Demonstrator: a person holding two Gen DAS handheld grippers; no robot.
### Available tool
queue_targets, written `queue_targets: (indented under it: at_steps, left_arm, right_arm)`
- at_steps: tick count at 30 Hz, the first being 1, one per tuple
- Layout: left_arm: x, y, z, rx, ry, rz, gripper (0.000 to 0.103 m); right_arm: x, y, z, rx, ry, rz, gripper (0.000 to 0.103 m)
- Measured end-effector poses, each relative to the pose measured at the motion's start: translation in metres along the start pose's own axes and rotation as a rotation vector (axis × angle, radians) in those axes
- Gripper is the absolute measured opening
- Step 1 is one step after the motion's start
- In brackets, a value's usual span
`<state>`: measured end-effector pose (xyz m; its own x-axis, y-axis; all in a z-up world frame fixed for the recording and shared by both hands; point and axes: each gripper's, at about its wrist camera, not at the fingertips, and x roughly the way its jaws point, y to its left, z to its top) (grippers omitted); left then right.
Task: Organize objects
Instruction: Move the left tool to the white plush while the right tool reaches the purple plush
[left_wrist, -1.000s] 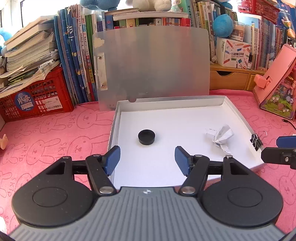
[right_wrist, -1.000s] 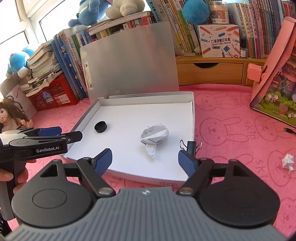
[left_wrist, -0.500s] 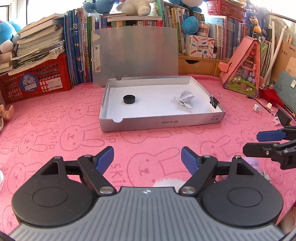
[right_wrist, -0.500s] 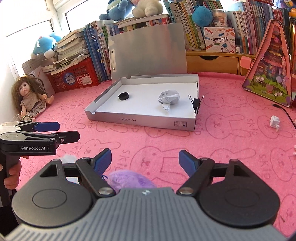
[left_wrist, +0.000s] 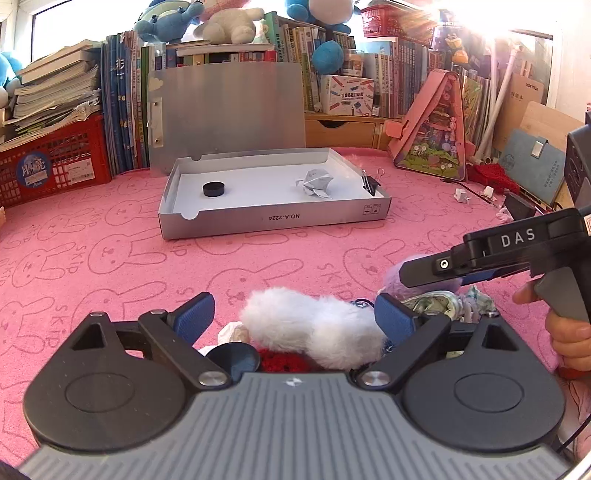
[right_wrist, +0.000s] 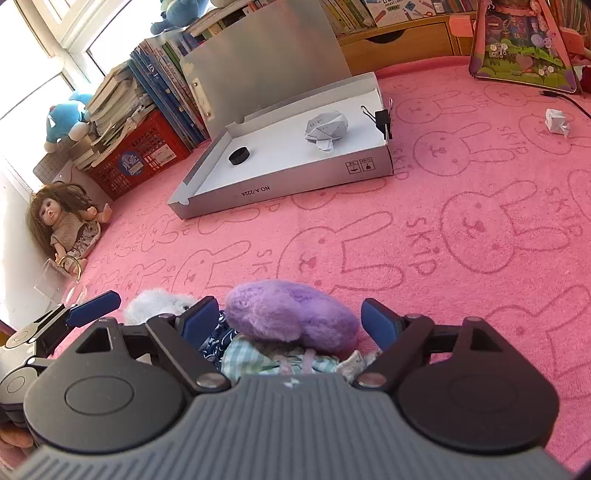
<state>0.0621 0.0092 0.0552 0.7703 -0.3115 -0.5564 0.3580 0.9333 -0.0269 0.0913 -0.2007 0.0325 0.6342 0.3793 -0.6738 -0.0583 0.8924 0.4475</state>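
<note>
Nearest to me, my left gripper (left_wrist: 293, 314) stands with its jaws apart around a white fluffy toy (left_wrist: 314, 325), and my right gripper (right_wrist: 290, 319) is likewise spread wide around a purple fluffy toy (right_wrist: 291, 314); neither grips anything yet. The two toys lie just beside each other on the pink blanket (right_wrist: 461, 221), and a checked cloth (right_wrist: 266, 360) and bits of red and dark fabric are tangled under them. My worry is that closing here catches the cloth or the neighbour's fur, so one lift drags the whole heap. The soft pile may also squash and slip out. My two grippers sit close enough to knock together. Farther off, the open box (left_wrist: 273, 218) already holds a black cap (left_wrist: 214, 189), a folded paper (left_wrist: 316, 181) and a binder clip (left_wrist: 371, 182) on its rim; a careless drop could jostle those.
</note>
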Motion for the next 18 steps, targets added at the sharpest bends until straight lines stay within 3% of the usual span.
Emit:
queue_targets:
  at_steps: [4, 13, 18]
  left_arm:
    - [0.01, -0.008, -0.005, 0.04, 0.02, 0.007, 0.097]
    - [0.027, -0.007, -0.01, 0.017, 0.041, 0.008, 0.096]
    - [0.024, -0.009, -0.009, 0.019, 0.029, 0.011, 0.083]
  right_arm:
    - [0.011, -0.001, -0.001, 0.023, 0.018, 0.004, 0.091]
    - [0.014, 0.002, -0.004, -0.005, 0.024, 0.011, 0.091]
    - [0.014, 0.003, -0.006, -0.022, 0.014, 0.006, 0.089]
